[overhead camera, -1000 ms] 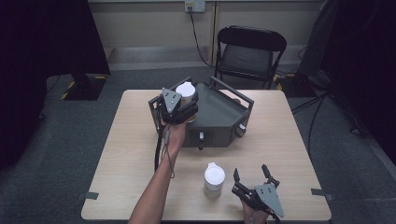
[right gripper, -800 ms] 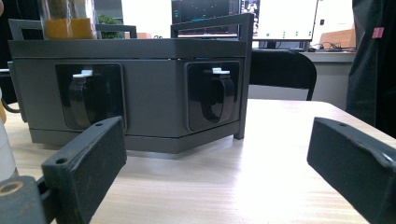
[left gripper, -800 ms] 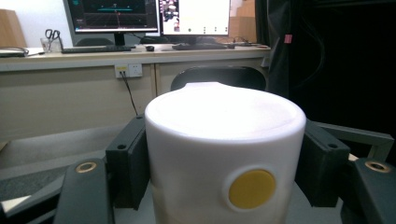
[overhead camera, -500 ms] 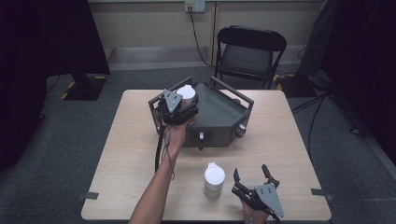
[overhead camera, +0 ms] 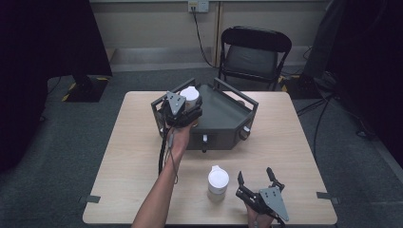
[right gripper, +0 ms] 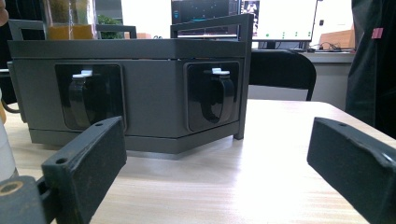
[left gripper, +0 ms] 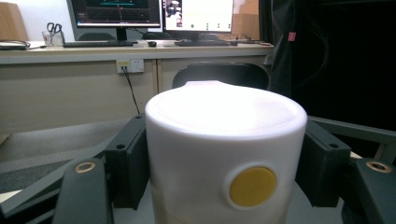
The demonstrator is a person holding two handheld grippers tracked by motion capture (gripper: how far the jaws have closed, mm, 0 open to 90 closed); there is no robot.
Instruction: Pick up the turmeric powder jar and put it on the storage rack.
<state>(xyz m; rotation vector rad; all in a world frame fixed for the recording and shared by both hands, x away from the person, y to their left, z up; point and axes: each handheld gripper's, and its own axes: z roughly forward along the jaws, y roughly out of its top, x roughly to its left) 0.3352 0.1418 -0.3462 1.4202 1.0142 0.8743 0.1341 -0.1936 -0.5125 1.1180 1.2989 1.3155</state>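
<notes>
Item: white plastic cylindrical canister with a round yellow button on its side [left gripper: 226, 158], held over the dark grey metal angular rack with raised rail frame [overhead camera: 223, 118] at the far middle of the light wood-grain table [overhead camera: 123, 156].

Tongs, left: the left gripper [overhead camera: 182, 114] has its jaws pressed on the canister's two flanks (in the left gripper view both black pads sit flush against the white wall), holding it upright.

Tongs, right: the right gripper [overhead camera: 256, 183] stands wide and empty, resting low on the table at about 5 o'clock from the rack, its jaws pointed at the rack's front panels.

Second item: a matching white lidded canister [overhead camera: 218, 180] stands on the table just at 9 o'clock of the right gripper, apart from it.

Step in hand, as judged: setting the held canister into the rack's near-left corner. Whether its base already rests on the tray floor cannot be told.

Next move, as judged: settle it flat, spread the jaws and lift straight up; the right gripper is well placed to take the second canister.

Edges and room: the rail frame rises just at 9 o'clock of the held canister, so little side play there. Open tabletop lies at 3 and 9 o'clock of the rack; the near table edge runs just behind the right gripper. A black folding chair [overhead camera: 256, 52] stands beyond the table at 12 o'clock.
</notes>
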